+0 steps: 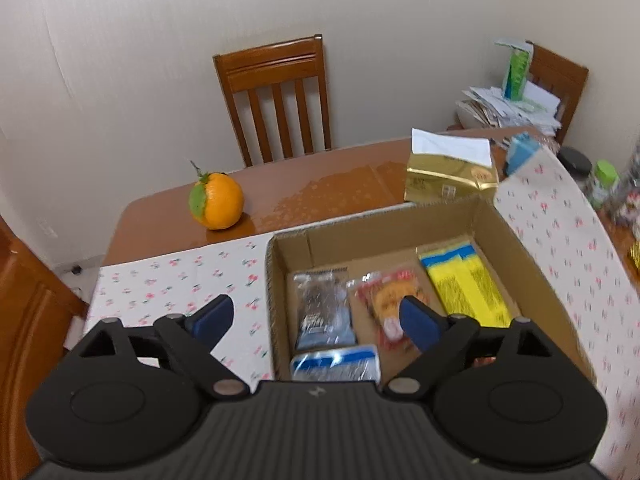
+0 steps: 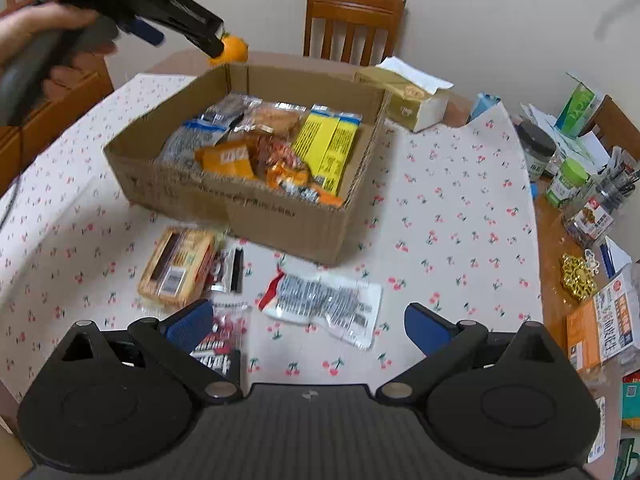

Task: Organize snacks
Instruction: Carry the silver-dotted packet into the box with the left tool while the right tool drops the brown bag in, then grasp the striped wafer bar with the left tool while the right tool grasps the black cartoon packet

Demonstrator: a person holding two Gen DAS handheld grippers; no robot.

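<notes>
An open cardboard box (image 2: 248,200) stands on the cherry-print tablecloth and holds several snack packets. Among them are a yellow packet (image 1: 464,284), a red-orange packet (image 1: 380,300), a dark packet (image 1: 320,312) and a blue-white packet (image 1: 336,364). My left gripper (image 1: 314,318) hovers open over the box's left wall, gripping nothing. In the right wrist view a hand carries the left gripper (image 2: 182,40) at the top left. My right gripper (image 2: 306,326) is open and empty above loose snacks: a white packet (image 2: 324,300), a tan packet (image 2: 178,266) and a red-black packet (image 2: 218,344).
An orange (image 1: 218,200) and a gold tissue box (image 1: 452,176) sit on the bare wooden table behind the box. Jars, small boxes and papers (image 2: 568,168) crowd the right edge. A wooden chair (image 1: 276,96) stands at the far side.
</notes>
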